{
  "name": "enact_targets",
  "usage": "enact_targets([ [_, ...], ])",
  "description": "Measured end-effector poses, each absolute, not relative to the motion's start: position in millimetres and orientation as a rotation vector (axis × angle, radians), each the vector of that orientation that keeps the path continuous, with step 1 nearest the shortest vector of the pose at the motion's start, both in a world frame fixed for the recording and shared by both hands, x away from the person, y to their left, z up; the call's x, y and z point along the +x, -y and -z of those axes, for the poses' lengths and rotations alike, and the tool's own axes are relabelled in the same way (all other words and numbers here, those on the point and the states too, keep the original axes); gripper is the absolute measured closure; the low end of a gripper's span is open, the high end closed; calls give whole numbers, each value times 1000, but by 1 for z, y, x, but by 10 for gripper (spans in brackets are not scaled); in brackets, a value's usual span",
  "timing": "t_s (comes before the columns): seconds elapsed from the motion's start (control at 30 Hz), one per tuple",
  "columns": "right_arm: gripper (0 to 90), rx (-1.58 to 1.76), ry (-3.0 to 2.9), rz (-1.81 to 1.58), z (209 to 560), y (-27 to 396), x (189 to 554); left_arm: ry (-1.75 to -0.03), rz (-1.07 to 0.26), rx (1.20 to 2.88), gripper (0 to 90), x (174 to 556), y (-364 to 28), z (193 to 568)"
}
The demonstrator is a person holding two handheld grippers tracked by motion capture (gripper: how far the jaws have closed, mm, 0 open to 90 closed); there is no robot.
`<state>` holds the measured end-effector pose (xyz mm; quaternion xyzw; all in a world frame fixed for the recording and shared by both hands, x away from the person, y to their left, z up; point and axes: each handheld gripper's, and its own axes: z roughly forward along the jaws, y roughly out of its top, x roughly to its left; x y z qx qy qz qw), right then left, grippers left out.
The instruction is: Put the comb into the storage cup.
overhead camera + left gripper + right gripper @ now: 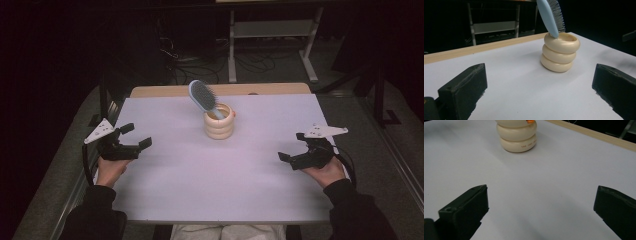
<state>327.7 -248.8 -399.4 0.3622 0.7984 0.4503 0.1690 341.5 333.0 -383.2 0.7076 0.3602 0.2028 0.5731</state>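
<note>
Light-blue oval plastic hairbrush (202, 96) is what the work looks to centre on, though nothing is gripped yet. Nearest, the left gripper (136, 136) and right gripper (290, 146) rest wide open, well apart from it. Farther off, the brush stands handle-down in the cream ribbed ceramic cup (219, 124), long axis leaning up-left, bristles facing right. I'd reach in next.

Layout. A cup (219, 125) stands on the bench (200, 190), near its middle and toward the far edge. A brush (204, 97) stands in the cup, handle down, head leaning to the left. The left gripper (135, 136) lies near the bench's left edge, the right gripper (291, 146) near its right edge; both are nearer the person than the cup and well apart from it.
</note>
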Motion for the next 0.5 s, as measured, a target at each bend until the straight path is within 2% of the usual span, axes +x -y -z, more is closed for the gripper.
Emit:
enact_targets([
  [0.5,0,1035,-2257,-1304,399,251,326,-900,-504,1674,0,328,-347,397],
])
